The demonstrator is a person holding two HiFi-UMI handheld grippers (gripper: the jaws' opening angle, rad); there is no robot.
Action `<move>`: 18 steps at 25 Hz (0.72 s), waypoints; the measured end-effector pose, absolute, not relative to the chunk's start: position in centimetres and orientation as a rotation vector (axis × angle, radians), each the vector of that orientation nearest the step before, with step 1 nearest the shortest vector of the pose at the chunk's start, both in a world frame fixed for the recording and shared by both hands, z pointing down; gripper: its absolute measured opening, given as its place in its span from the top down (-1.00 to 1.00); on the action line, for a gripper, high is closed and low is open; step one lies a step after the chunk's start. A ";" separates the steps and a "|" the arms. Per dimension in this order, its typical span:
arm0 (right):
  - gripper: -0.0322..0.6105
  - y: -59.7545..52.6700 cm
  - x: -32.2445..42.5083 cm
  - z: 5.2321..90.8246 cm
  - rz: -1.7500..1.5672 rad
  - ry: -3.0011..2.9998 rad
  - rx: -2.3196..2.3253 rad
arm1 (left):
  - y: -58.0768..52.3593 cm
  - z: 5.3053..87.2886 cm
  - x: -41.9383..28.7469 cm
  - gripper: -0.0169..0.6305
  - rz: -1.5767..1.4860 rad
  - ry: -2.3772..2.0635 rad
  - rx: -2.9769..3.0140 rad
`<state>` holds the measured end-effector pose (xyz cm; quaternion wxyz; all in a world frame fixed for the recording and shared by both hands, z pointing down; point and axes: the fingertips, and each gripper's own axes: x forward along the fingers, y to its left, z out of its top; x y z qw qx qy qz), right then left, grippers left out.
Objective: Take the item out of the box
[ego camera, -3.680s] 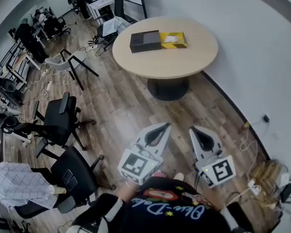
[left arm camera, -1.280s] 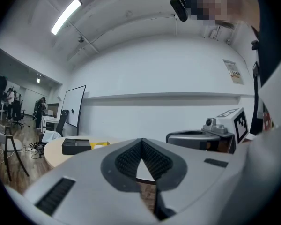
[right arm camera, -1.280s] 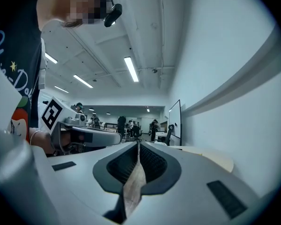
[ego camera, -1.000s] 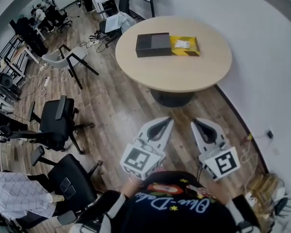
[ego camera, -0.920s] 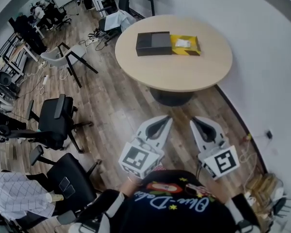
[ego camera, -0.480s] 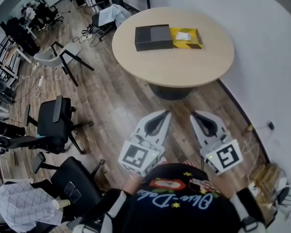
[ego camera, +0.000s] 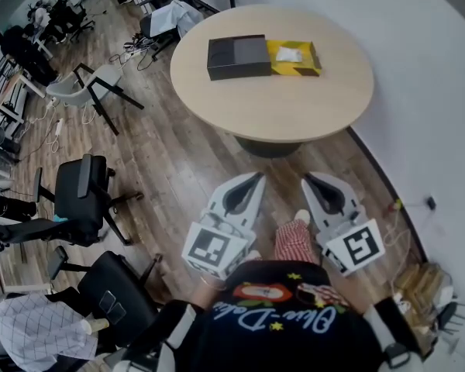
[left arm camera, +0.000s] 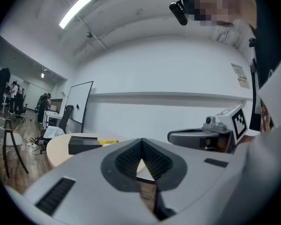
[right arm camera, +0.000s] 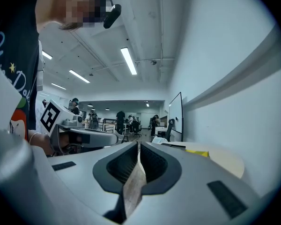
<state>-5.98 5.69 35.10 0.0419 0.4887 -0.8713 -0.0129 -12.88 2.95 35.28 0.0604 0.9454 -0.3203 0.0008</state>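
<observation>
Wood floor (ego camera: 178,153) fills the head view, with a round table (ego camera: 294,115) up top. A dark box (ego camera: 239,57) sits on it. A yellow tray (ego camera: 310,60) touches the box's side, with a white thing (ego camera: 288,53) in it. The left gripper (ego camera: 256,178) and right gripper (ego camera: 308,179) are low, well apart from the table.

Left gripper view: its jaws are pressed together, holding nothing.

Right gripper view: these jaws are squeezed closed too, and hold nothing.

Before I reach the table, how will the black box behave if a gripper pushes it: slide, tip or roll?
The black box is flat and low, so it should slide, not tip or roll. The round table looks smooth, so probably easily. The yellow box touching it would likely move too.
</observation>
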 end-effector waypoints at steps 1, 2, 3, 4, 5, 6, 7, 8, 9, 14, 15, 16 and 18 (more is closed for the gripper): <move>0.90 5.1 -5.9 35.1 -0.038 -2.678 1.485 | 2.5 35.3 -12.7 0.99 0.012 -0.981 2.862; 0.90 4.5 -5.8 35.1 -0.038 -2.686 1.475 | 2.0 35.3 -12.5 0.99 0.022 -0.991 2.862; 0.90 3.9 -5.5 35.1 -0.038 -2.694 1.466 | 1.4 35.2 -12.2 0.99 0.030 -1.000 2.861; 0.90 3.3 -5.2 35.1 -0.037 -2.702 1.460 | 0.9 35.2 -11.9 0.99 0.035 -1.008 2.858; 0.90 2.7 -4.7 35.1 -0.035 -2.709 1.455 | 0.3 35.1 -11.5 0.99 0.037 -1.016 2.855; 0.90 2.1 -4.3 35.2 -0.030 -2.713 1.448 | -0.3 35.1 -11.1 0.99 0.037 -1.024 2.852; 0.90 1.6 -3.8 35.3 -0.018 -2.714 1.443 | -0.8 35.1 -10.6 0.99 0.039 -1.030 2.850; 0.90 1.1 -3.3 35.4 -0.003 -2.715 1.443 | -1.3 35.1 -10.1 0.99 0.045 -1.036 2.851; 0.90 0.6 -2.7 35.6 0.010 -2.719 1.447 | -1.9 35.2 -9.6 0.99 0.056 -1.038 2.854; 0.90 -2.0 -0.2 35.7 0.028 -2.736 1.449 | -4.4 35.5 -6.7 0.99 0.106 -1.020 2.869; 0.90 -2.5 0.3 35.7 0.031 -2.742 1.449 | -4.9 35.5 -6.1 0.99 0.112 -1.018 2.872; 0.90 -2.9 0.8 35.7 0.039 -2.750 1.452 | -5.3 35.4 -5.6 0.99 0.117 -1.018 2.874; 0.90 -3.7 1.6 35.5 0.048 -2.766 1.459 | -6.2 35.3 -4.7 0.99 0.128 -1.022 2.875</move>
